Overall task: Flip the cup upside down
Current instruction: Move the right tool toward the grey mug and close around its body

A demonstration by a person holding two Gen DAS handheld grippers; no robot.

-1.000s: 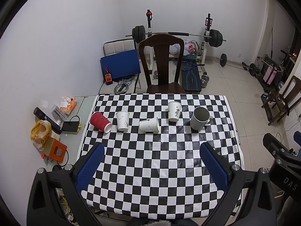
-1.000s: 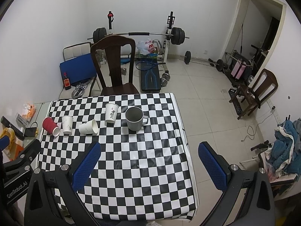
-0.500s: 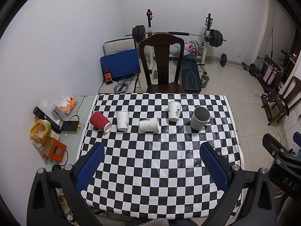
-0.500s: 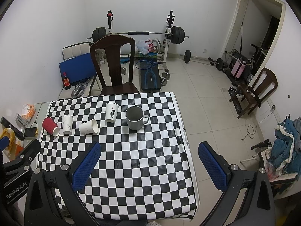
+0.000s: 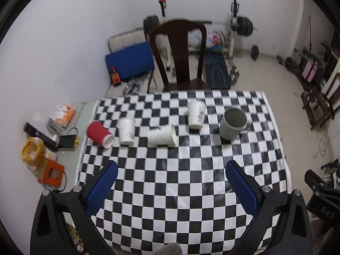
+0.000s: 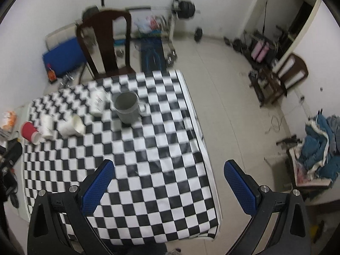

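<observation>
We note plain white walls (image 5: pixel 63 42) and a pale tiled floor (image 6: pixel 223 85). A dark wooden chair (image 5: pixel 178 51) stands at the far edge of the table with the black-and-white checkered cloth (image 5: pixel 182 187). Behind it, a barbell rack with black weight plates (image 5: pixel 240 23); a blue folded mat (image 5: pixel 129 61) leans on the wall.

A checkered desk (image 5: pixel 182 191) carries five cups in a row near its far edge. From the left: a toppled red cup (image 5: pixel 98 133), an upright white cup (image 5: pixel 126 131), a toppled white cup (image 5: pixel 162 136), a printed cup (image 5: pixel 196 115), a grey mug (image 5: pixel 232 123).
</observation>
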